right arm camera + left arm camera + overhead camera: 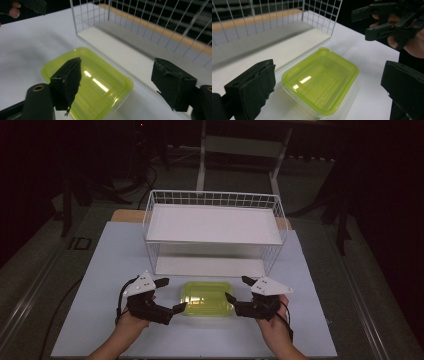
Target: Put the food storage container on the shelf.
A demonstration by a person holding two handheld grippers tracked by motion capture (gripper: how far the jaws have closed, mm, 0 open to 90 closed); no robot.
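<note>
A clear box with a yellow-green lid (207,298) lies flat on the white table (110,265), just in front of a white wire rack (212,198). My left gripper (171,295) stands open at the box's left end, its near jaw touching or almost touching the lid's corner. My right gripper (237,288) stands open at the box's right end, close to its edge. In the left gripper view the box (319,80) lies ahead between the spread jaws of the left gripper (328,77). In the right gripper view the box (100,85) lies low between the jaws of the right gripper (120,80).
The wire rack has a white shelf (212,225) and a white floor panel (210,266) under it, open toward me. Bare table lies on both sides of the box. The table's wooden back edge (122,215) shows behind the rack. Dark floor and stands surround the table.
</note>
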